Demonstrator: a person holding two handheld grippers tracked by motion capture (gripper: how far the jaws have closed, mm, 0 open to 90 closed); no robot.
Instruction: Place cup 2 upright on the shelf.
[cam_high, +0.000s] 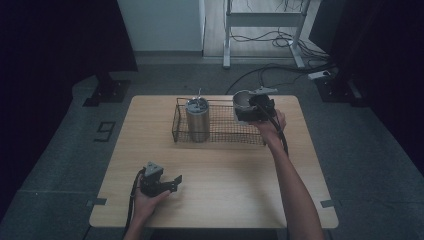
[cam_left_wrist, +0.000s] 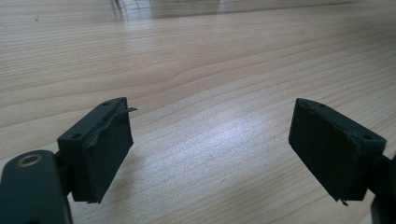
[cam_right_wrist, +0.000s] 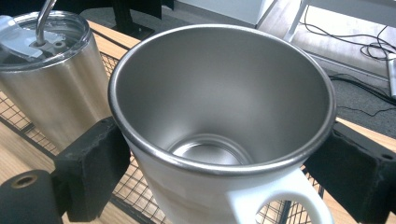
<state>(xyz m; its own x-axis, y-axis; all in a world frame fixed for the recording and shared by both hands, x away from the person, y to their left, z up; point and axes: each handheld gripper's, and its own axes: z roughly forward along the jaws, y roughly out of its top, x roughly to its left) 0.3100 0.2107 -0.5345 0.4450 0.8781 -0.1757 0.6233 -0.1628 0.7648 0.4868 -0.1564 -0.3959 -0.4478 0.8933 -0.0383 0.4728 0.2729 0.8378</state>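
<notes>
Table (cam_high: 215, 200), centre of the high view: wooden top with a wire basket (cam_high: 220, 136) along its far middle. Basket holds a steel tumbler (cam_high: 198, 120) with lid and straw, upright at its left end.

Mug (cam_high: 242, 102), upper centre-right of the high view: held at the basket's right end, above or just at the rim; whether its base already rests on the wire cannot be told. In the right gripper view it fills the middle, mouth up and empty, steel inside, white outside, handle at lower right toward the camera. Long axis near upright.

Right gripper (cam_right_wrist: 219, 158): jaws closed on the mug's wall just below the rim, one pad on each side. Key relation: the mug sits right of the tumbler, near but apart, with open basket floor below. Judged next move is straight down, keeping that gap.

Left gripper (cam_left_wrist: 210, 149), lower left of the high view: jaws wide apart, nothing between them, low over bare wood, well apart from the basket.
</notes>
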